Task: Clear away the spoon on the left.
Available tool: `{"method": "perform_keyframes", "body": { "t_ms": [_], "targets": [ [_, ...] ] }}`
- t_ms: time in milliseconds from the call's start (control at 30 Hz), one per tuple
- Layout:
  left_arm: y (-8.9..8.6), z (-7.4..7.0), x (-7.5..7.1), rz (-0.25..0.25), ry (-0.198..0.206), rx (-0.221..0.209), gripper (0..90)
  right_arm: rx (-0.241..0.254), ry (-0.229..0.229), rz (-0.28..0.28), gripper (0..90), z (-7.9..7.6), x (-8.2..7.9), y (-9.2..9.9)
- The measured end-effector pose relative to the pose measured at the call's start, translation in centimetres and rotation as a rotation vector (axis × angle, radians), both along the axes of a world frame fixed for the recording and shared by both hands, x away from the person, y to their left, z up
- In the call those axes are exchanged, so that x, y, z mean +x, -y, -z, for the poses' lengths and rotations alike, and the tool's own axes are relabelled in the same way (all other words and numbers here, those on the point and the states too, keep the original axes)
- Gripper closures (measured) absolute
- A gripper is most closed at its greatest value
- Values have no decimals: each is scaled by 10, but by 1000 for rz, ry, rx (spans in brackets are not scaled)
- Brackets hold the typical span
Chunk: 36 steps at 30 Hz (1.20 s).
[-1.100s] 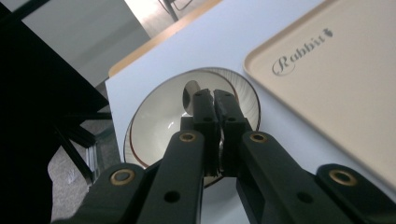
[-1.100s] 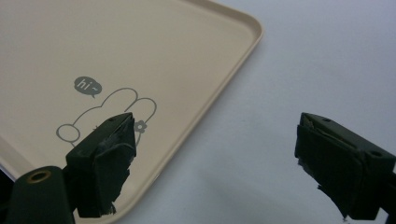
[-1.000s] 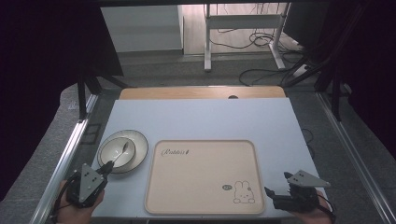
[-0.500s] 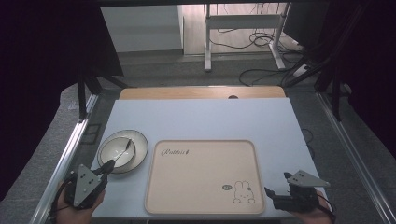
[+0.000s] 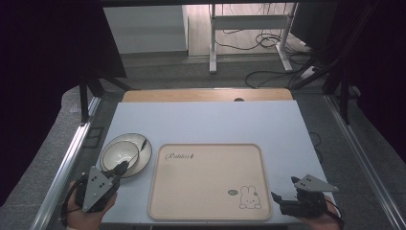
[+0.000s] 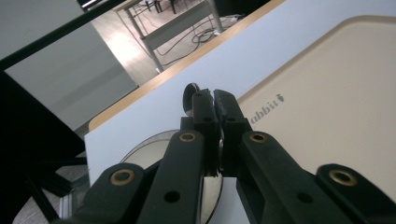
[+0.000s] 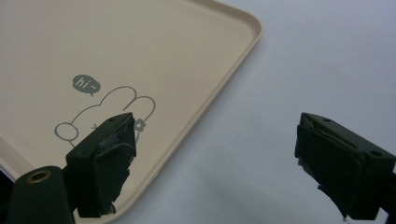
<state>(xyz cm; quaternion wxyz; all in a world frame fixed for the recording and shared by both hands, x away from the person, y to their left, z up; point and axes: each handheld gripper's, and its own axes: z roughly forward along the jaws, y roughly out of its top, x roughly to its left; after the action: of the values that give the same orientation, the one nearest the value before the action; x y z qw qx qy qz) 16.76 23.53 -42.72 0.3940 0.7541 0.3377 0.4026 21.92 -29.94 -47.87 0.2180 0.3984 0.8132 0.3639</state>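
A metal dish [image 5: 125, 154] with a raised inner ring sits at the table's left. A thin dark spoon [image 5: 137, 152] lies slanted across it. My left gripper [image 5: 122, 167] is at the dish's near edge, jaws pressed together around the spoon's handle. In the left gripper view, the spoon's rounded end [image 6: 189, 91] pokes out just past my left gripper [image 6: 215, 95], above the dish [image 6: 149, 147]. My right gripper [image 5: 277, 199] stands open and empty at the beige tray's [image 5: 210, 179] near right corner, seen as my right gripper [image 7: 224, 163] straddling the tray's [image 7: 140, 46] edge.
The tray bears a rabbit drawing [image 7: 107, 114] and lies mid-table on the white tabletop [image 5: 210, 120]. A wooden strip [image 5: 206, 95] borders the far edge. Metal rails run along both sides, with a desk frame and cables on the floor beyond.
The left gripper has shifted slightly by the dish's near edge. The right gripper, the tray and the dish have stayed put.
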Motion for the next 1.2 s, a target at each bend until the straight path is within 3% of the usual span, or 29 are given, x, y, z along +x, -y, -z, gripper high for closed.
{"method": "perform_keyframes", "body": {
  "t_ms": [1200],
  "targets": [
    [63,-4,40,153,-2,48,898,-3,1,7,125,1,0,0]
  ]
}}
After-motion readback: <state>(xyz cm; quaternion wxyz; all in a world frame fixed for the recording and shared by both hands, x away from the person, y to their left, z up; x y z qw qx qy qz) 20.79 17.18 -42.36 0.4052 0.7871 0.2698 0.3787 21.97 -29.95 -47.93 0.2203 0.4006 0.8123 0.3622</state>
